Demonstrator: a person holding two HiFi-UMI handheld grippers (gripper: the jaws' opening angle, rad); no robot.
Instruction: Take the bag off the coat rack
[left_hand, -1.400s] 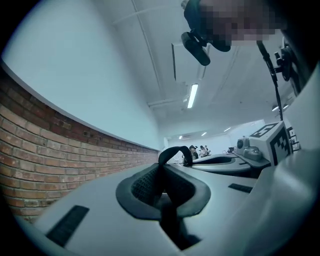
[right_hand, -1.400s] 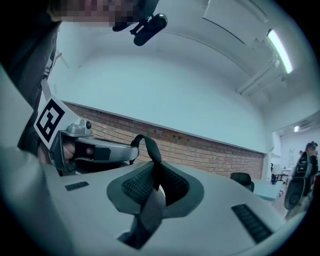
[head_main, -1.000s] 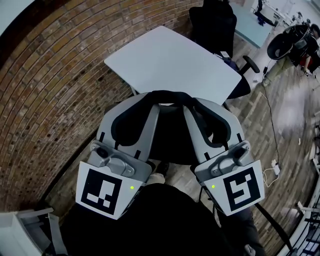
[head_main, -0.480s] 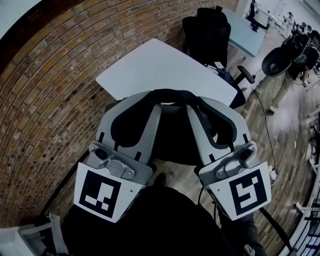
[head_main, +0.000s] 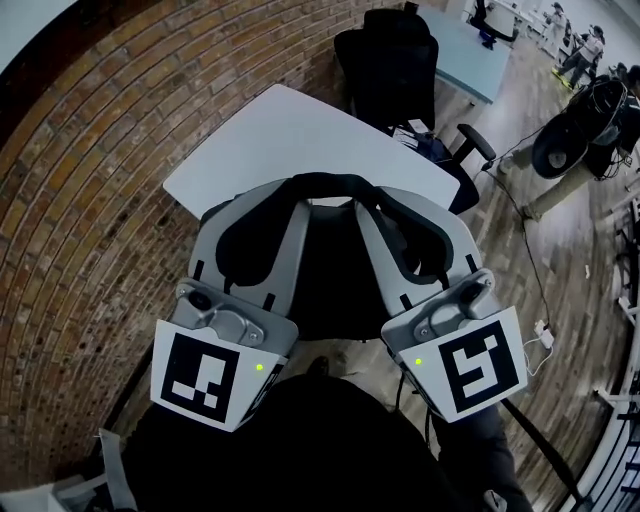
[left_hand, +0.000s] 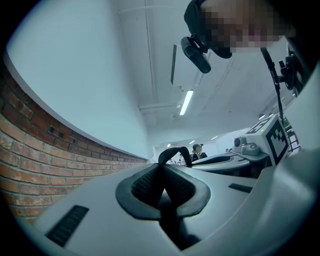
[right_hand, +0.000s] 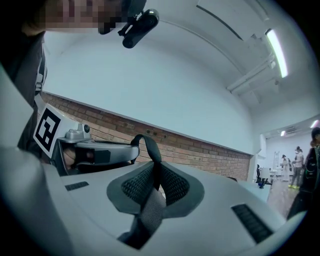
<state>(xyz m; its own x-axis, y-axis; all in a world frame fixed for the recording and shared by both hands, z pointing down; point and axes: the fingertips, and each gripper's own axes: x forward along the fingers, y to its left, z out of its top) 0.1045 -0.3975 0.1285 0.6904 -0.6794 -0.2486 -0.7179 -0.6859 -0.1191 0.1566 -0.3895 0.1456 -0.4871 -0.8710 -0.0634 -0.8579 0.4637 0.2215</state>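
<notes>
Head view: the left gripper (head_main: 288, 192) and the right gripper (head_main: 378, 197) are each clamped on the black strap (head_main: 330, 183) of the bag (head_main: 335, 280), which hangs dark between them in front of the person. Just beyond stands a white table (head_main: 290, 140), with a brick wall (head_main: 80, 200) to its left, a black office chair (head_main: 390, 60) behind it and wood floor (head_main: 560, 250) to the right.

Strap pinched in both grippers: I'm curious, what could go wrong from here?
The strap could slip: the left gripper and right gripper each pinch only a thin band of it, so the bag might drop. The bag hangs near the white table and could bump it. A cable on the floor might trip the person.
</notes>
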